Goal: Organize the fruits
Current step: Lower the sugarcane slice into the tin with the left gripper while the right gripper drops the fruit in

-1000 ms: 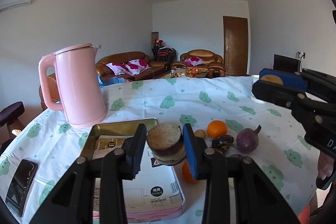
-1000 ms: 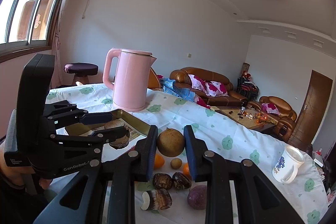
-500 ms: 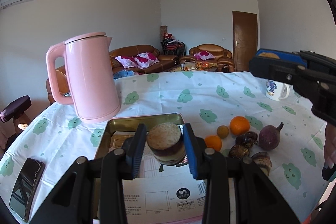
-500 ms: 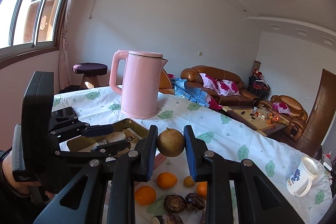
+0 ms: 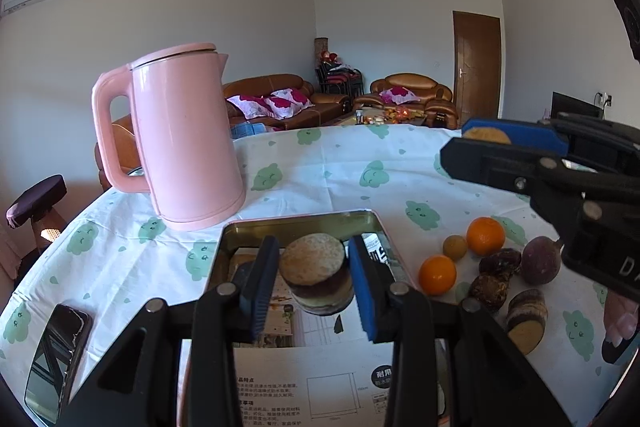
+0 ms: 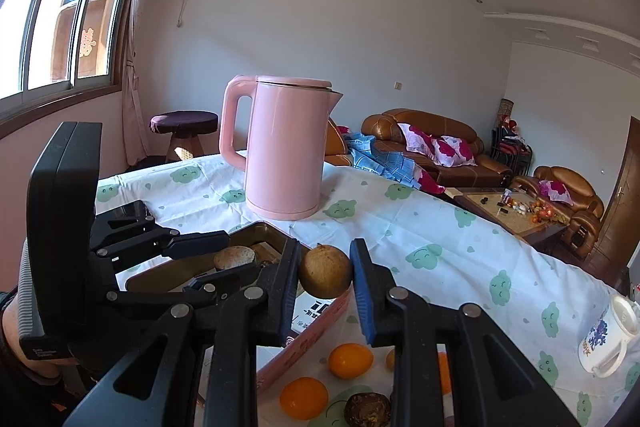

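Left gripper (image 5: 313, 277) closed on a cut brown chunk (image 5: 317, 273), blue pads pressing both its sides, tilted slightly downward over the tin tray (image 5: 298, 223). Right gripper (image 6: 325, 277) clamped shut on a round brown fruit (image 6: 325, 275), held just beside the tray's near-right corner, pointing slightly down. Bare fingers (image 5: 618, 319) glimpsed behind the right gripper body, probably the right hand, too cropped to tell.

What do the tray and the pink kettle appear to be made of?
Tray: looks like thin metal with a golden, glossy finish; its inner walls mirror the surroundings. Pink kettle: probably plastic, smooth and satin, with soft highlights and no sharp reflections, though painted metal cannot be ruled out.
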